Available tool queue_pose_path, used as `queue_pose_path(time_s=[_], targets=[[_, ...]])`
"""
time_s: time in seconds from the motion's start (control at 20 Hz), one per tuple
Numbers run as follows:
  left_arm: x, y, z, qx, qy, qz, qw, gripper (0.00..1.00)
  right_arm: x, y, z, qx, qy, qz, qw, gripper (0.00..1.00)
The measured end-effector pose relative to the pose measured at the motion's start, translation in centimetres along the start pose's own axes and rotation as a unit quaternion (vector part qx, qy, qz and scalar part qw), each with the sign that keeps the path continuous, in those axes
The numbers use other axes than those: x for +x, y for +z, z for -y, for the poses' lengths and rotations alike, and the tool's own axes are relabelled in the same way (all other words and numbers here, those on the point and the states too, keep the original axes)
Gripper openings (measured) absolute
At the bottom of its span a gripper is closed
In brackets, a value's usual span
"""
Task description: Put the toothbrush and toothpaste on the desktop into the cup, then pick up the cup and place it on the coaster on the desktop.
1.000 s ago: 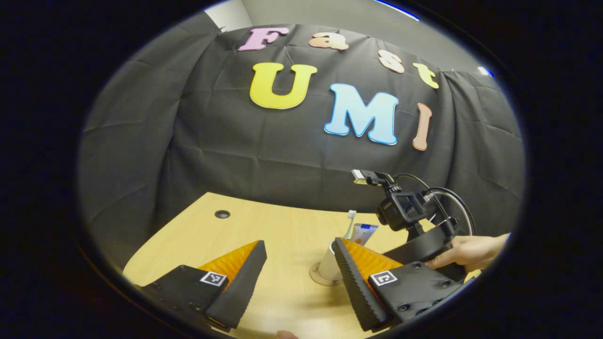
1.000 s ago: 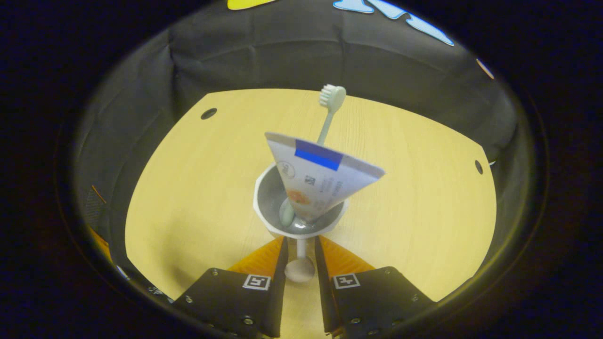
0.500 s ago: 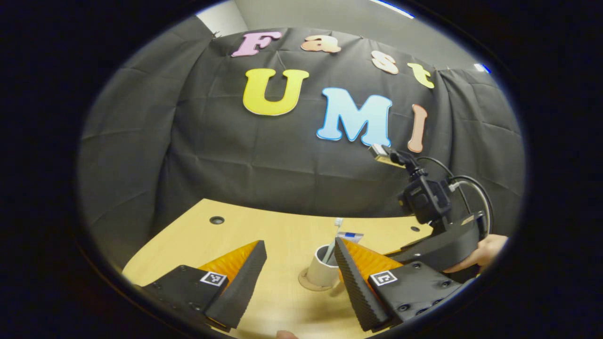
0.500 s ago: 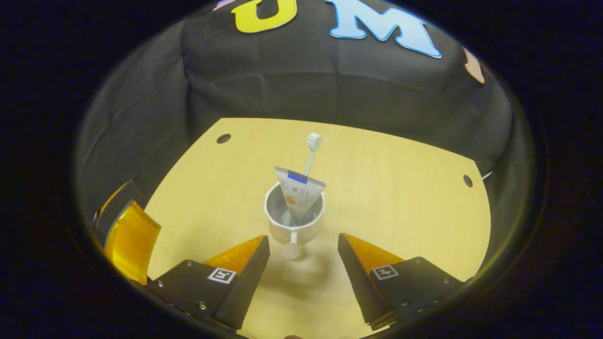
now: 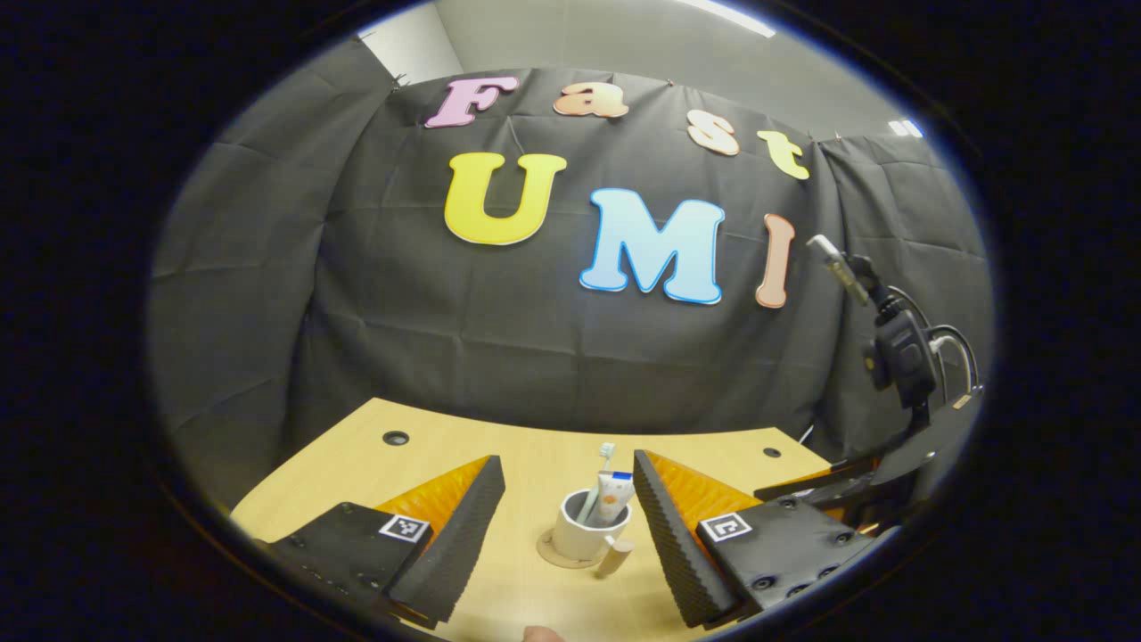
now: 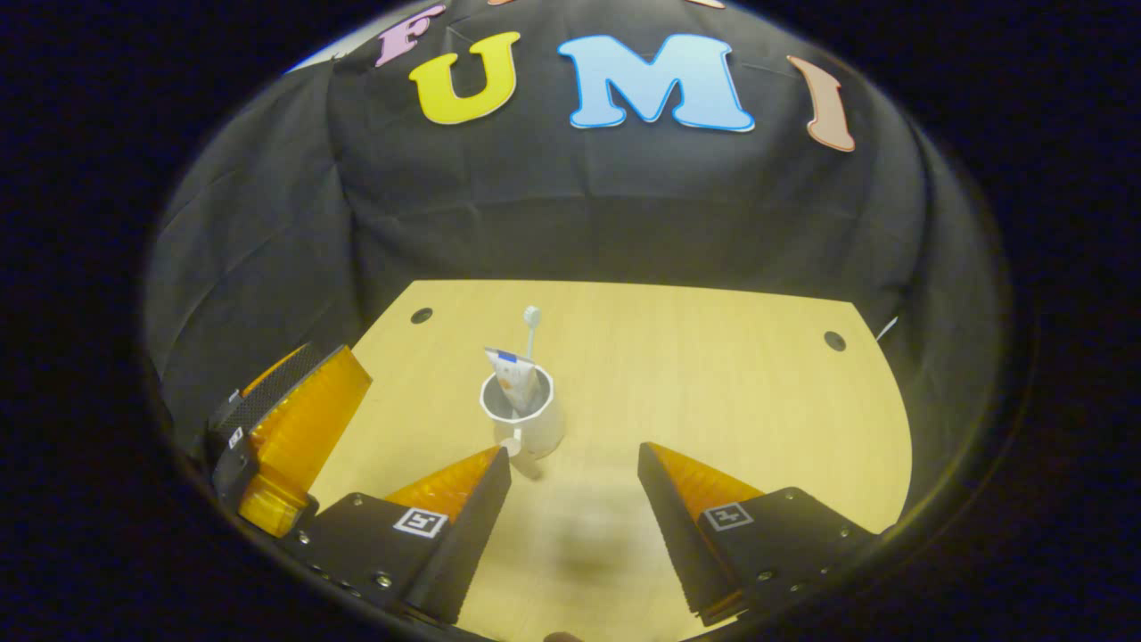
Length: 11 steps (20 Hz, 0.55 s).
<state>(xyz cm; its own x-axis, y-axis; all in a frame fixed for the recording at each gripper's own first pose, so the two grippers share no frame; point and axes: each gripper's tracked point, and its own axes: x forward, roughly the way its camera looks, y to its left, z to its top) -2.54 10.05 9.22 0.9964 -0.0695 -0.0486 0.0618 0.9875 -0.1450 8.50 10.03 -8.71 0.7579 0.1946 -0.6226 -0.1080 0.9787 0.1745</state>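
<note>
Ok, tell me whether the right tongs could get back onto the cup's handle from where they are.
Probably yes. The right tongs are open, and the cup stands just ahead on the desktop, its handle turned toward them with nothing between.

left gripper [image 5: 562, 499]: black finger mounts, each bearing a square black-and-white marker tag and small screws | right gripper [image 6: 570, 486]: matching black mounts, tags, screws | in the left gripper view at 3 o'clock, the right gripper's black camera [image 5: 900, 357] on a stalk, black cables [image 5: 954, 343] looping behind
</note>
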Motion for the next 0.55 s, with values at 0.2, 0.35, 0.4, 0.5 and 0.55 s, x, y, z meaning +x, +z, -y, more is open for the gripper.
queue_pose_path(time_s=[0.2, 0.35, 0.4, 0.5, 0.55], targets=[[-0.3, 1.6, 2.4, 0.018, -0.01, 0.016, 1.0, 0.89, -2.9, 0.4, 2.8, 0.018, -0.021, 0.047, 0.999, 0.88], [-0.7, 2.7, 4.0, 0.022, -0.014, 0.024, 0.999, 0.94, -4.6, 0.4, 4.5, 0.021, -0.033, 0.084, 0.996, 0.89], [-0.8, 3.1, 4.6, 0.023, -0.015, 0.028, 0.999, 0.94, -5.2, 0.7, 5.0, 0.021, -0.037, 0.1, 0.994, 0.89], [-1.0, 3.8, 5.5, 0.028, -0.014, 0.035, 0.999, 0.94, -6.4, 1.3, 5.7, 0.016, -0.044, 0.136, 0.99, 0.88], [-1.1, 3.9, 5.9, 0.029, -0.014, 0.037, 0.999, 0.94, -7.2, 1.7, 6.1, 0.012, -0.047, 0.154, 0.987, 0.88]])
